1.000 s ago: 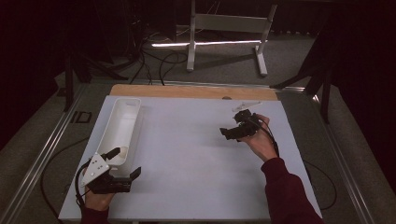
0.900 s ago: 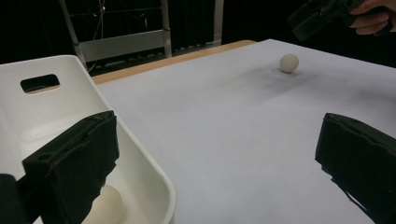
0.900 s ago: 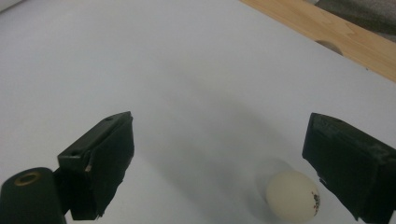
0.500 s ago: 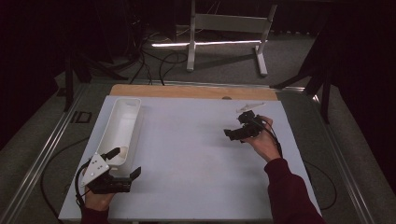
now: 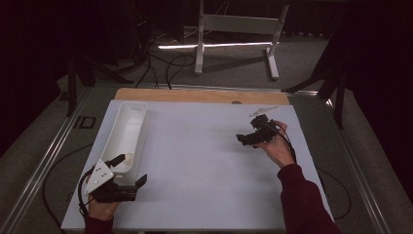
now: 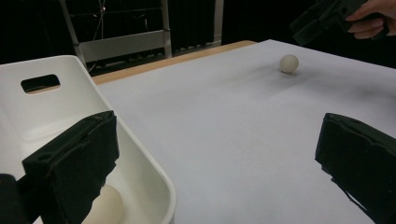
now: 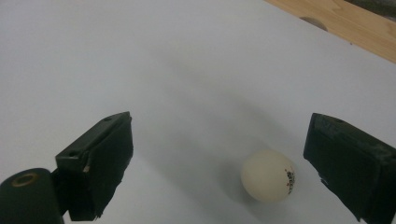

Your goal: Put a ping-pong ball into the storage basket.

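Right gripper (image 7: pixel 219 172) spread wide over white ball (image 7: pixel 268 175) on table (image 7: pixel 177 70) — off-centre closing risks nudging it, rolling away; left gripper (image 6: pixel 215 172) open beside tray (image 6: pixel 140 168).

Dark room, grey carpet floor (image 5: pixel 311 68), white metal stand (image 5: pixel 237 29) — cables (image 5: pixel 156 68) trailing, light strip (image 5: pixel 214 45) beneath

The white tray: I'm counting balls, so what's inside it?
One pale ball lies inside the white tray at its near end, partly covered by the left gripper's jaw. The tray floor behind that jaw is hidden. Another ball lies on the table.
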